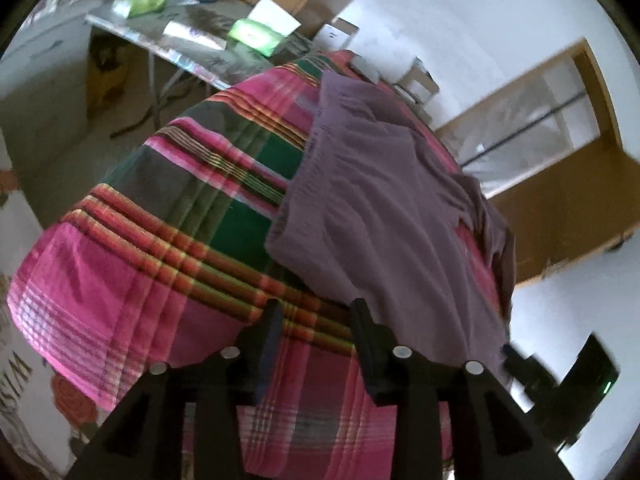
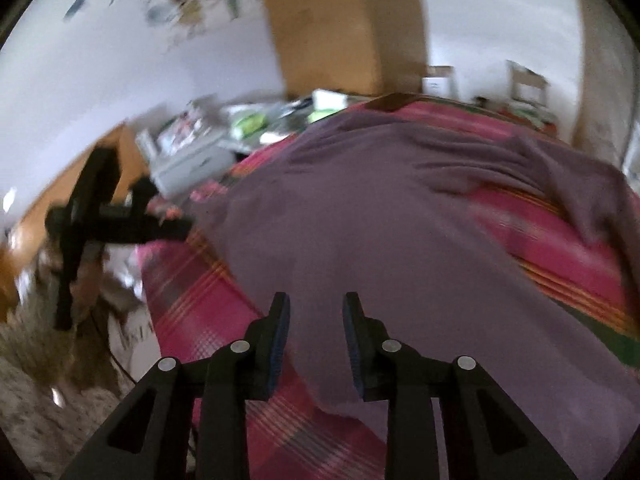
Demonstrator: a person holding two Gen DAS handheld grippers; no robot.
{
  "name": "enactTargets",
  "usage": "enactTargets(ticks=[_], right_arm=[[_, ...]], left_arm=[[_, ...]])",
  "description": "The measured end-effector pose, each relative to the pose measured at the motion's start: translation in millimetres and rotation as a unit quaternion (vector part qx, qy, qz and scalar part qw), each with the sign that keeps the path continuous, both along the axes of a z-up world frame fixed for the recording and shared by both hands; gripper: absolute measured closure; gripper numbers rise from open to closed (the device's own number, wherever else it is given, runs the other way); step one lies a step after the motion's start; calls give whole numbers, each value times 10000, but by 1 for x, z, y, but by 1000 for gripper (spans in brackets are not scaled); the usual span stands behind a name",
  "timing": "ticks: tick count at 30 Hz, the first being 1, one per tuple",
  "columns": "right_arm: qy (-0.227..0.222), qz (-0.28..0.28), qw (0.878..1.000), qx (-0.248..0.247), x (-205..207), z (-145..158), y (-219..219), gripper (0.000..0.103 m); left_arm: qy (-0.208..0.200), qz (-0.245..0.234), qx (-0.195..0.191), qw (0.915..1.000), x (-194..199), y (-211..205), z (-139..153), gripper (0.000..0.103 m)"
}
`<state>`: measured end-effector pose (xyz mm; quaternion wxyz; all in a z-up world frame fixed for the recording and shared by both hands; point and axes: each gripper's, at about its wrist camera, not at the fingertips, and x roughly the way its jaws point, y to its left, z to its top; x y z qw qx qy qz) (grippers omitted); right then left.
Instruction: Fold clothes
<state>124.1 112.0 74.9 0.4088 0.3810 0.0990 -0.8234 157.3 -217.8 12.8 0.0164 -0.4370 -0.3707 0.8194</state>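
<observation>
Over plaid bedcover (image 1: 132, 280), both jaws released; purple garment (image 2: 380, 208) lies ahead, nearer right gripper (image 2: 316, 312) than left gripper (image 1: 316, 316)

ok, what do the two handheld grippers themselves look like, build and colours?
Both match. The left gripper and right gripper are matte black plastic, with two flat fingers faced in dark blue pads, carried on angled black struts with triangular cutouts and round silver pins. No cables or sleeves show clearly.
</observation>
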Motion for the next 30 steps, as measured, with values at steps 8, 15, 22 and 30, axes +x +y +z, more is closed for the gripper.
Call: enactTargets(ticks=[8,15,22,30], right_arm=[[210,581,9965,563,12,-31,-69,69],[272,756,9937,780,12,-44,-102,55],[459,880,9906,942,15,-51,-136,55],[930,668,9873,1103,19,-51,-160,55]], left_arm=[[-70,196,453,9988,-14,-13,-13,64],[-12,299,865,9958,-24,-20,-21,65],[278,325,1032,9937,-23,-24,-19,92],[612,416,1358,9880,-19,-36,-4,93]])
